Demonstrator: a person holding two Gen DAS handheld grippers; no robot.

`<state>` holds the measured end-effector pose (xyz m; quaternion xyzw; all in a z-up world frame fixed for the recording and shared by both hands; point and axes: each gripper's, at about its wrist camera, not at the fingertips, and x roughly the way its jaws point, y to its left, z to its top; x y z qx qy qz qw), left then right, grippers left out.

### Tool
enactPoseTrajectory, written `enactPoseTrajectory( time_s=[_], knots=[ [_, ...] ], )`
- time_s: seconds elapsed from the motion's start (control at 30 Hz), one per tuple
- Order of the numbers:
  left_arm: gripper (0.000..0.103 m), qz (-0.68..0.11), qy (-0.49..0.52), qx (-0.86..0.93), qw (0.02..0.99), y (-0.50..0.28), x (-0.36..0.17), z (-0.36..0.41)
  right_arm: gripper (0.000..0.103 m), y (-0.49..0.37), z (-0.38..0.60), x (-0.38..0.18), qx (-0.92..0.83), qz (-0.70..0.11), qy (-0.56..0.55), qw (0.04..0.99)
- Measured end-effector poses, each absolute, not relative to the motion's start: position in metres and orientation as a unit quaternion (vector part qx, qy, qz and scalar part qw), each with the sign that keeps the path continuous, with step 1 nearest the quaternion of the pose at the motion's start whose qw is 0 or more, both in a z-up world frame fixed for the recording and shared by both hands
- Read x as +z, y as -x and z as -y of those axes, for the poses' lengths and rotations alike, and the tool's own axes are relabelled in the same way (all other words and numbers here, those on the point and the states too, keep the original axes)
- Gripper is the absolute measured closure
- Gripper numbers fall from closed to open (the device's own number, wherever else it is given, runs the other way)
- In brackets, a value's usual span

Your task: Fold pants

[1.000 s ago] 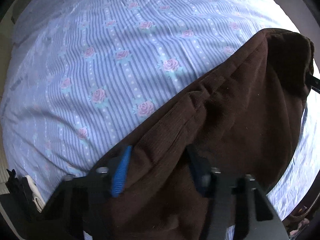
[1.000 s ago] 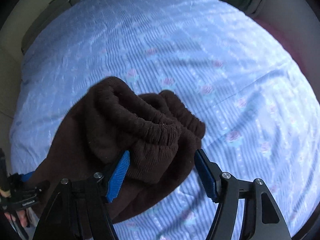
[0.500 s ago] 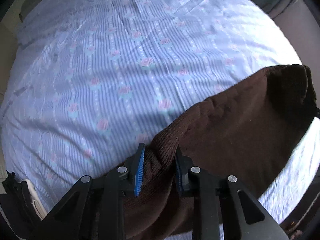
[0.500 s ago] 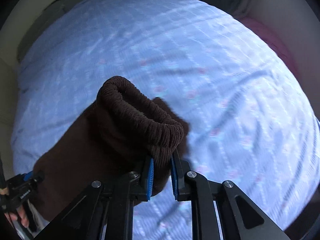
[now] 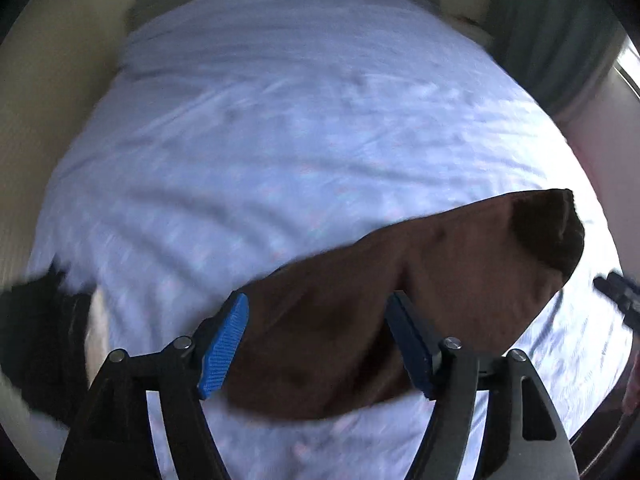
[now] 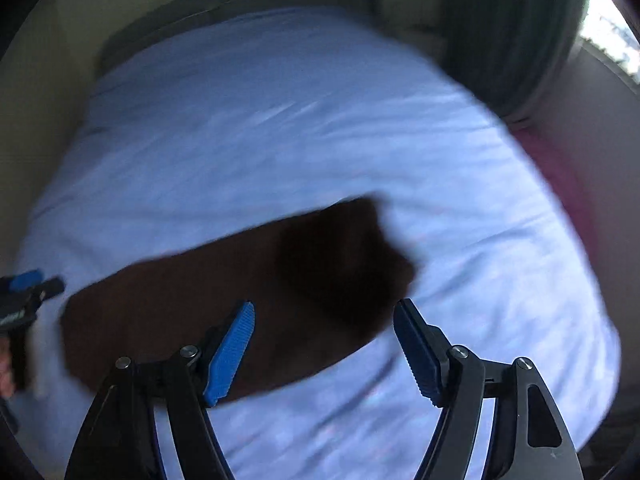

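The dark brown pants (image 5: 360,312) lie in a folded bundle on the blue striped bed sheet (image 5: 280,140). In the left wrist view my left gripper (image 5: 316,328) is open, raised above the bundle's near end, holding nothing. In the right wrist view the pants (image 6: 240,280) lie below my right gripper (image 6: 324,336), which is also open and empty. The elastic waistband end (image 5: 552,232) points to the right. Both views are blurred by motion. The right gripper's tip (image 5: 616,292) shows at the left view's right edge, and the left gripper (image 6: 24,292) at the right view's left edge.
The bed fills both views, with a cream wall (image 5: 48,80) behind and to the left. A grey-green curtain (image 6: 512,32) and a bright window (image 6: 608,32) are at the far right. A dark object (image 5: 36,340) sits at the bed's left edge.
Both grippers were shut on the pants half a second ago; both have opened, let the pants drop onto the bed and lifted back away from them.
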<state>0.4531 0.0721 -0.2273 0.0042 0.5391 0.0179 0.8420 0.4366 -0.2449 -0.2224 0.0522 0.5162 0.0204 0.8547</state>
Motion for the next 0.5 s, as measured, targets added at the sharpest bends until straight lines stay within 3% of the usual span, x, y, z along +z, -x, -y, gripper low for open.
enactPoseTrajectory(
  time_s=[0.27,0.5],
  knots=[
    [0.036,-0.570,0.140,0.068,0.807,-0.374,-0.280,-0.163,0.030,-0.387,0.150,-0.293,0.109,-0.618,-0.069,0.776],
    [0.040,-0.583,0.218,0.022,0.783,-0.398,-0.329,-0.189,0.030,-0.380,0.105,-0.312,0.123,-0.640,-0.024,0.758]
  ],
)
